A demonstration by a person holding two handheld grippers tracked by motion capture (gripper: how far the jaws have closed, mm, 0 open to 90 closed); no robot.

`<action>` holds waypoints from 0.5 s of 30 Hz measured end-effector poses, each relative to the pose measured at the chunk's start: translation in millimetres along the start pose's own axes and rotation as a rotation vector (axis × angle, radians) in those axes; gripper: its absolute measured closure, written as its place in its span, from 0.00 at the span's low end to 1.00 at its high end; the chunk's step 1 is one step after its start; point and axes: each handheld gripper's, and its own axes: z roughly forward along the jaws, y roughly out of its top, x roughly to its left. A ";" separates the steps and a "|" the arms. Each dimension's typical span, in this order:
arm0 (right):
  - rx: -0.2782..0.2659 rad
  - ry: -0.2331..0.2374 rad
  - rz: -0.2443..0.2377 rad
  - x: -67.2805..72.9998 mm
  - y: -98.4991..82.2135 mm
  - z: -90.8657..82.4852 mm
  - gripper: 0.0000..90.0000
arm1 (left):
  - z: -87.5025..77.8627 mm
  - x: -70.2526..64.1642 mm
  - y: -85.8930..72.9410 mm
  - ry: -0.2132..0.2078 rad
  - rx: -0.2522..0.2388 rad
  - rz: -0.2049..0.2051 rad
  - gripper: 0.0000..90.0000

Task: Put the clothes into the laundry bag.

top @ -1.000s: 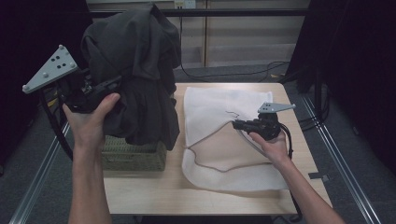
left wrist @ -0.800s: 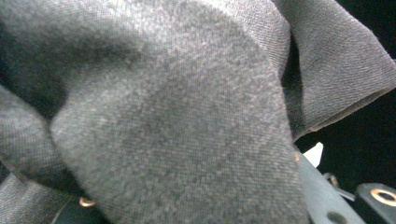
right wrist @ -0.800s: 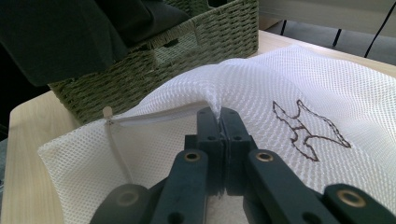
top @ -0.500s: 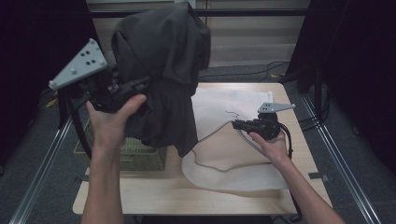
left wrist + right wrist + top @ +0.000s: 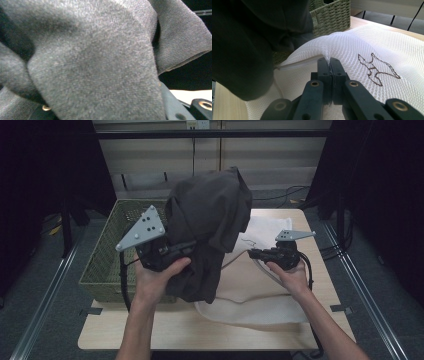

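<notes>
Dark garment (image 5: 210, 230) hanging from left gripper (image 5: 192, 249) over table (image 5: 150, 330); right gripper (image 5: 251, 253) pinching white mesh bag (image 5: 260, 295).

Left gripper is holding the garment raised between the green woven basket (image 5: 107, 265) at left and the mesh bag at right; cloth is draping over its jaws, so I cannot tell if they are together. Right gripper's jaws are pressing together on a raised fold at the bag's rim (image 5: 325, 53), lifting it off the table. A dark stitched figure (image 5: 377, 68) is showing on the mesh.
</notes>
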 end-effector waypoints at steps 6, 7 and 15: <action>0.001 0.002 0.006 -0.9 0.0 0.0 0.99 | 1.1 -18.2 -26.1 -0.059 0.004 0.003 0.81; 0.002 0.003 0.005 -0.9 0.0 0.2 0.99 | 1.3 -21.1 -30.1 -0.066 0.011 0.009 0.81; -0.003 0.005 0.009 -1.5 2.4 -2.2 0.99 | 15.2 -29.0 -74.5 -0.131 0.073 -0.005 0.81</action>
